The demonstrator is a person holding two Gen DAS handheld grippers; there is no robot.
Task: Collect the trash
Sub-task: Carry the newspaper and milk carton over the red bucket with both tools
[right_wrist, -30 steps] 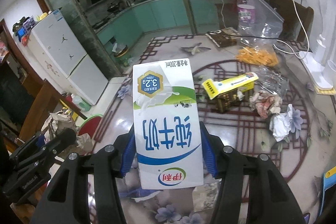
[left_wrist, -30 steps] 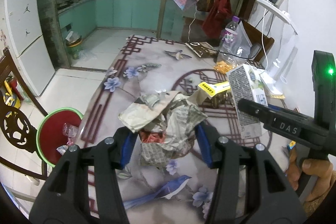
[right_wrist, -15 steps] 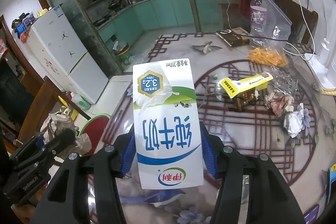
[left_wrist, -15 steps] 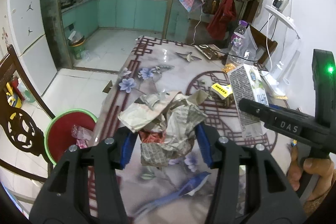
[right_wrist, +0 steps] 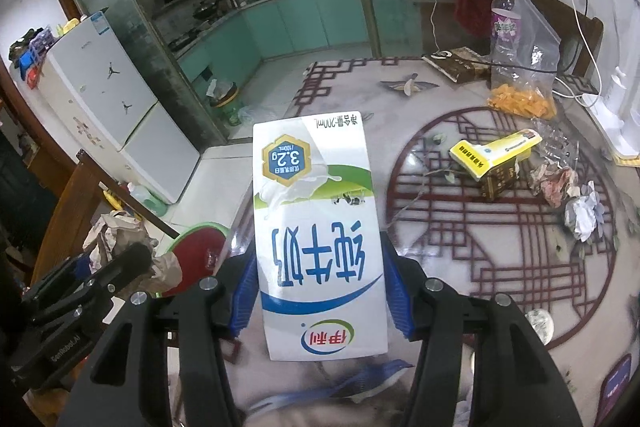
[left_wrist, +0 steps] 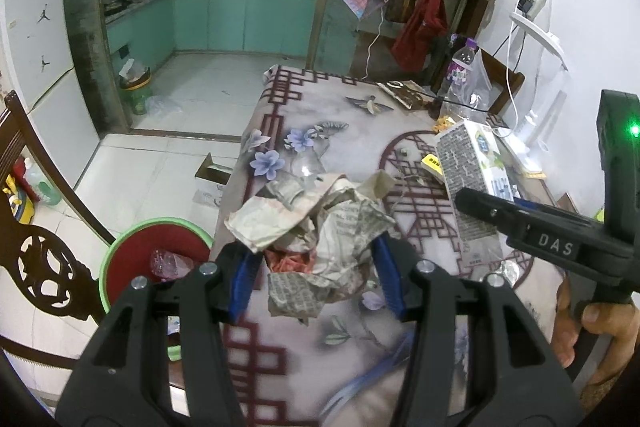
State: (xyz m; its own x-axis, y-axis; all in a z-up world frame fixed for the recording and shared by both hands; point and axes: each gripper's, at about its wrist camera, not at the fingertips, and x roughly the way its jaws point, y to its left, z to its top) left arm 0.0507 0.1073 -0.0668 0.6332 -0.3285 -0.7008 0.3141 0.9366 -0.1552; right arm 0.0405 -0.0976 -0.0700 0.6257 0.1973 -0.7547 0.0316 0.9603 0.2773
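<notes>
My left gripper (left_wrist: 316,275) is shut on a wad of crumpled newspaper (left_wrist: 320,227) and holds it above the table's left edge. My right gripper (right_wrist: 320,291) is shut on a white milk carton (right_wrist: 320,235), held upside down above the table; the carton also shows in the left wrist view (left_wrist: 472,187). A red bin with a green rim (left_wrist: 148,259) stands on the floor left of the table, with some plastic in it; it also shows in the right wrist view (right_wrist: 200,247). More trash lies on the table: a yellow box (right_wrist: 496,155) and crumpled paper (right_wrist: 560,183).
The table (right_wrist: 460,227) has a floral patterned cover. A plastic bottle (right_wrist: 504,23), a bag with orange snacks (right_wrist: 524,99) and a white lamp base (right_wrist: 616,115) stand at its far right. A dark wooden chair (left_wrist: 36,247) is beside the bin. A fridge (left_wrist: 32,39) stands at left.
Both grippers have pulled back and to the left with their loads; the table looks farther off and the bin shows more fully below the left gripper.
</notes>
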